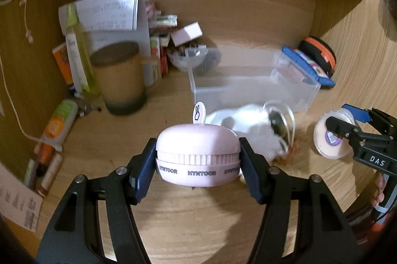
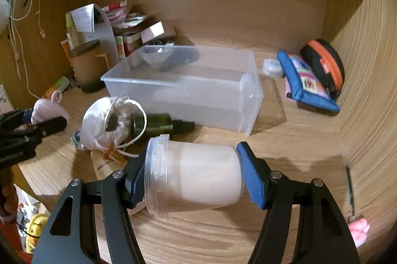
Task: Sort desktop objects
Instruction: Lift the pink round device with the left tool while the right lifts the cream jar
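Note:
My left gripper (image 1: 197, 159) is shut on a round pink device (image 1: 197, 154) marked HYNTOOR and holds it above the wooden desk. My right gripper (image 2: 192, 177) is shut on a clear plastic jar (image 2: 196, 177) of pale cream, held sideways by lid and base. An open clear plastic box (image 2: 183, 85) lies behind both; it also shows in the left wrist view (image 1: 250, 80). A white drawstring pouch (image 2: 101, 125) and a dark green bottle (image 2: 153, 125) lie in front of the box.
A brown canister (image 1: 119, 78), tubes, bottles and papers crowd the back left corner. A blue pouch (image 2: 307, 82) and a black-and-orange case (image 2: 325, 65) lie at the back right by the side wall. A pink object (image 2: 359, 230) and a thin pen (image 2: 349, 187) sit at the right.

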{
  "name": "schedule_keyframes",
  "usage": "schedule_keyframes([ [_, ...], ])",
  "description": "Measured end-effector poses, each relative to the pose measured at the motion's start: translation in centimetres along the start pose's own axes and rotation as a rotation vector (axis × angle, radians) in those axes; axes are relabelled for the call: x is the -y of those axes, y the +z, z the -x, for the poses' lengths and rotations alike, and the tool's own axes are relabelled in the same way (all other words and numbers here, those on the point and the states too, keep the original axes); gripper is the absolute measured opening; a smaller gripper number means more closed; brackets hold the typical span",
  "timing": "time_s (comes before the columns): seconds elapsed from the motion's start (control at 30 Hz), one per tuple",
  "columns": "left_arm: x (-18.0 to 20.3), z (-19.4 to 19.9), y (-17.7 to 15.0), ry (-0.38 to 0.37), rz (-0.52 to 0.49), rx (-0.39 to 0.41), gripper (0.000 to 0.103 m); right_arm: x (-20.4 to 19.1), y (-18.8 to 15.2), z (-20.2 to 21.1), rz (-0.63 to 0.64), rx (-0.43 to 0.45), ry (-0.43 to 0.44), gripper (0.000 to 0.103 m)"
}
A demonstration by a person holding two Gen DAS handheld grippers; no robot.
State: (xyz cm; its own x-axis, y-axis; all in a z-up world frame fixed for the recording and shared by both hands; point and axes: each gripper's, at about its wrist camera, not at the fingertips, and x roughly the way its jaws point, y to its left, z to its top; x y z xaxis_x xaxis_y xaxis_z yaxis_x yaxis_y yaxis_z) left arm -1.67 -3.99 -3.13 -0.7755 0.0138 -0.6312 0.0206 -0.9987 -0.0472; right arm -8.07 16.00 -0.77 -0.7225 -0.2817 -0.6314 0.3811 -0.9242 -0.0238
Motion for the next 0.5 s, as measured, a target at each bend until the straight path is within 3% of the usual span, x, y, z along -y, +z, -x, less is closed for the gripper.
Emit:
schedule_keyframes([
  [0.5, 0.4, -0.6, 6.6, -0.063, -0.042, 0.059, 0.063, 2.1, 4.9, 1.5, 0.013, 0.094, -0.056, 0.062],
])
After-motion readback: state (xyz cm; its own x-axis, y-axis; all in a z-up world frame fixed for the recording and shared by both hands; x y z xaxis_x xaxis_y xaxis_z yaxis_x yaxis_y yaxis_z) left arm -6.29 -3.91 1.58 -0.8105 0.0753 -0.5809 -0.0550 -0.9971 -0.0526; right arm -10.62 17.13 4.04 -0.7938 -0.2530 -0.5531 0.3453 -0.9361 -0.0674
